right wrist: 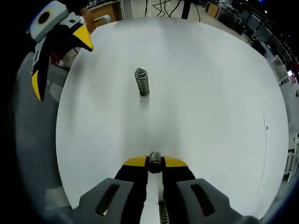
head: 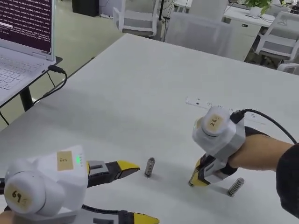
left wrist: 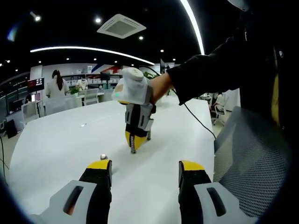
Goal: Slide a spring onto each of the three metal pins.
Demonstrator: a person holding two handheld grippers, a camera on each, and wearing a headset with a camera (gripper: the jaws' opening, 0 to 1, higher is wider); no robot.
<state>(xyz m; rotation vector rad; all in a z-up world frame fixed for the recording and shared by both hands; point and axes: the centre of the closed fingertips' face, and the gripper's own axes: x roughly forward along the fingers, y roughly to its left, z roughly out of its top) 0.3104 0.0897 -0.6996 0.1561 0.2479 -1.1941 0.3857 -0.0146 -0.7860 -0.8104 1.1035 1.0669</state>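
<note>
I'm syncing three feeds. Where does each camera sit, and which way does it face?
Head view: on the headset, looking down at the table, left gripper, right gripper and a sleeve.
Left gripper view: on the open left gripper, facing the right gripper and arm.
Right gripper view: on the right gripper, shut on a spring, facing the standing spring.
Shared: head and right gripper views show the standing spring.

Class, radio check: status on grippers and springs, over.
Left gripper open, empty. Right gripper shut on spring. Second spring upright, third spring beside right gripper. Nothing blocking.
</note>
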